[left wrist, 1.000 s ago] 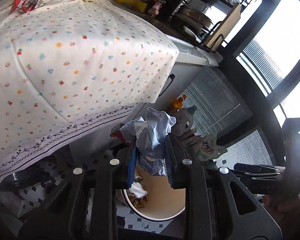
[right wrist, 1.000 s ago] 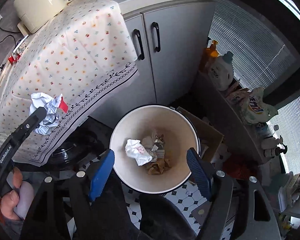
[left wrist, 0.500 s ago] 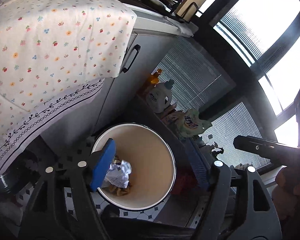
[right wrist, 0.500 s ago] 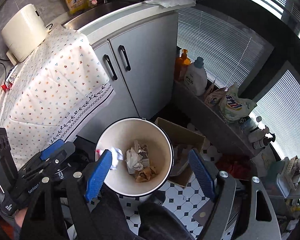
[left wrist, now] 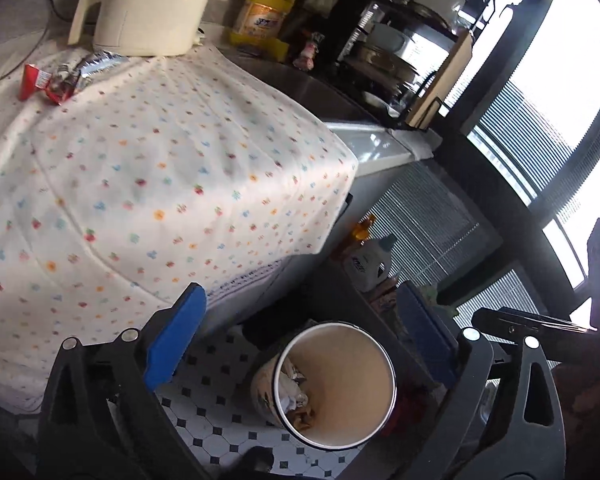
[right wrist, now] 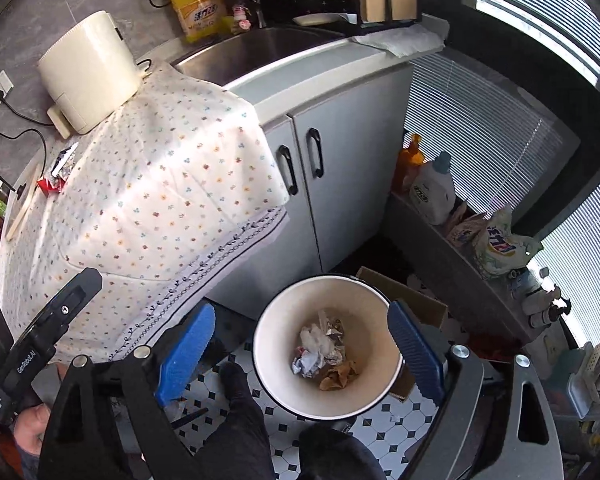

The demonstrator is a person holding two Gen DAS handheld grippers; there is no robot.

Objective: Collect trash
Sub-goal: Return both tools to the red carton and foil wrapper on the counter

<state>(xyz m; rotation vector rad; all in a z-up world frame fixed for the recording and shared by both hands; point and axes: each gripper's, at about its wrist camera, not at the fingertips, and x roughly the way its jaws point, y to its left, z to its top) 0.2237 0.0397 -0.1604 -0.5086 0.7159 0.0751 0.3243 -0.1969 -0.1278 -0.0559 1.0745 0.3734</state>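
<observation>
A cream waste bin (right wrist: 384, 384) stands on the tiled floor and holds crumpled wrappers (right wrist: 320, 350). It also shows in the left wrist view (left wrist: 380, 412). My left gripper (left wrist: 304, 332) is open and empty, above the bin beside the table edge. My right gripper (right wrist: 300, 344) is open and empty, above the bin. Red and silver wrappers (left wrist: 60, 78) lie on the floral tablecloth (left wrist: 140, 184) near a cream appliance (left wrist: 156, 4); they also show in the right wrist view (right wrist: 58, 172).
A grey cabinet (right wrist: 332, 160) with two handles and a sink (right wrist: 260, 46) stand behind the bin. Detergent bottles (right wrist: 432, 188) sit on a low shelf at right. A cardboard box (right wrist: 416, 304) lies beside the bin. Dish rack (left wrist: 412, 40) at back.
My left gripper opened and the crumpled wrapper it held fell into the bin. It then rose and turned back toward the table. My right gripper rose higher above the bin.
</observation>
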